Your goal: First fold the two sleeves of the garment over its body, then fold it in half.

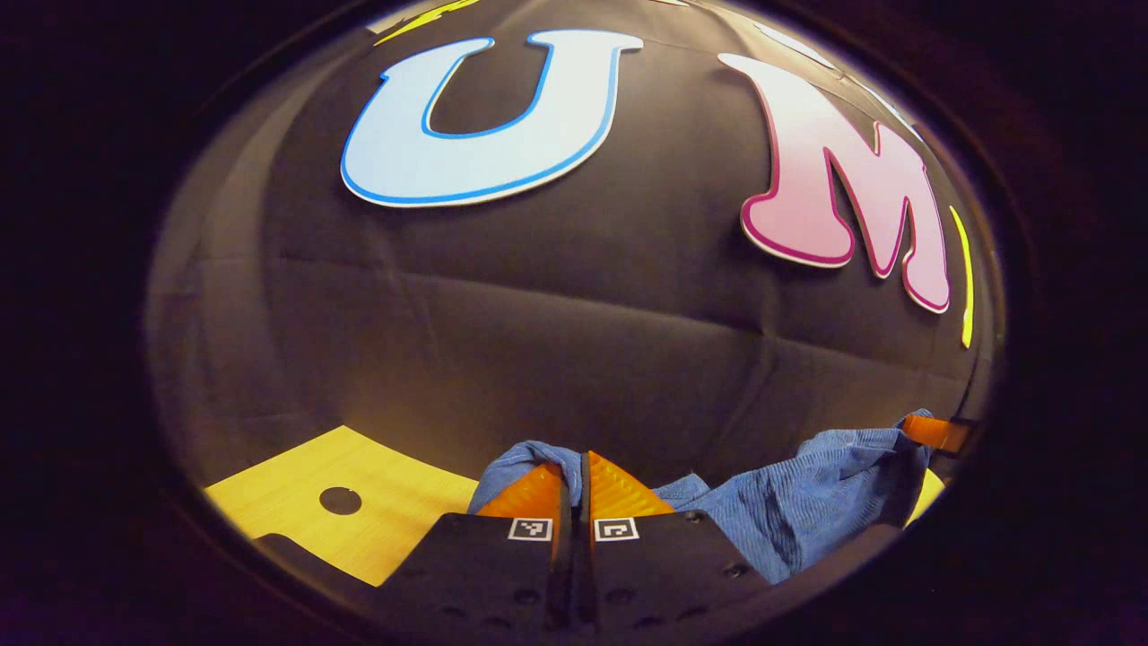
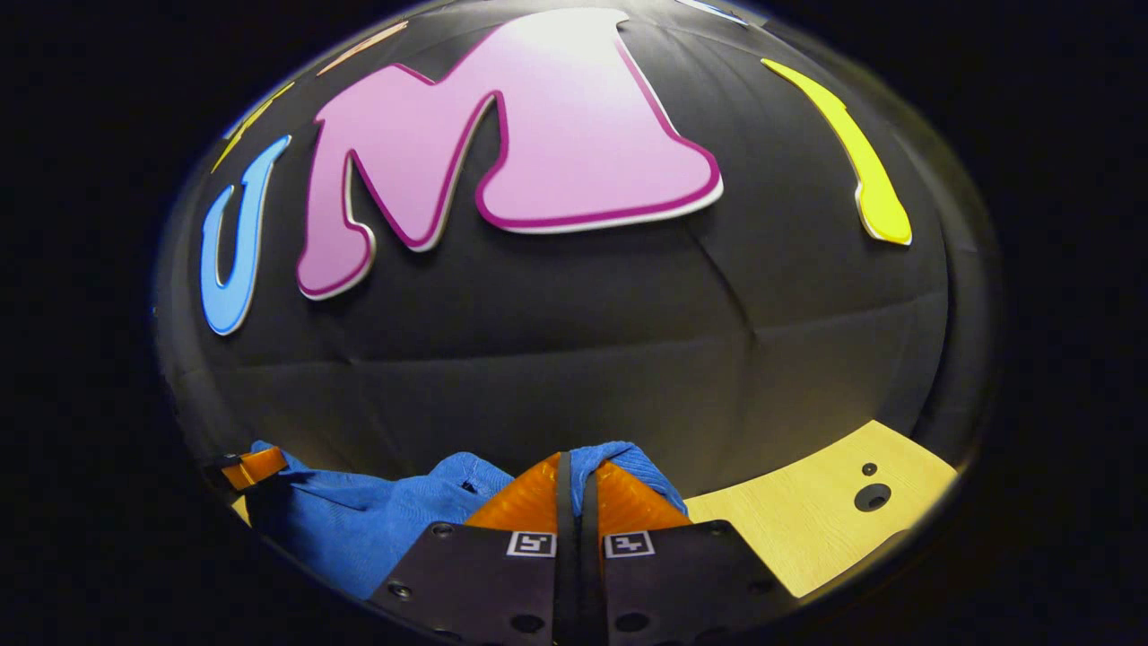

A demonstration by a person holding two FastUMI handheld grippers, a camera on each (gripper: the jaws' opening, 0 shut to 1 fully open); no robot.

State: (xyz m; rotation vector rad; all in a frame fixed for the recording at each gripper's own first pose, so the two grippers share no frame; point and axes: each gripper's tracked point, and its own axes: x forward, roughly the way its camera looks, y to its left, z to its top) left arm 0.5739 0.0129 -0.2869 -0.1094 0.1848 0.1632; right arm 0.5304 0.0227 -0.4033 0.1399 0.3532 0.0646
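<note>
I've got both sets of fingers, left gripper (image 1: 576,480) and right gripper (image 2: 574,484), pinched closed on the blue garment (image 1: 807,502), lifted above the bench (image 1: 359,502) between them, probably to carry the fold over.

blue ribbed garment (image 1: 807,493) bunched, lifted, its edge pinched at two spots.

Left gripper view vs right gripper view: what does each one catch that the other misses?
The left gripper view has the left gripper at its bottom, shut on a bunch of the blue garment, with the right gripper far off at its right edge. The right gripper view has the right gripper up close, likewise pinching cloth, and the left gripper far off at its left edge. Both share the garment strung between the grippers, the wooden table and the black wall.
</note>
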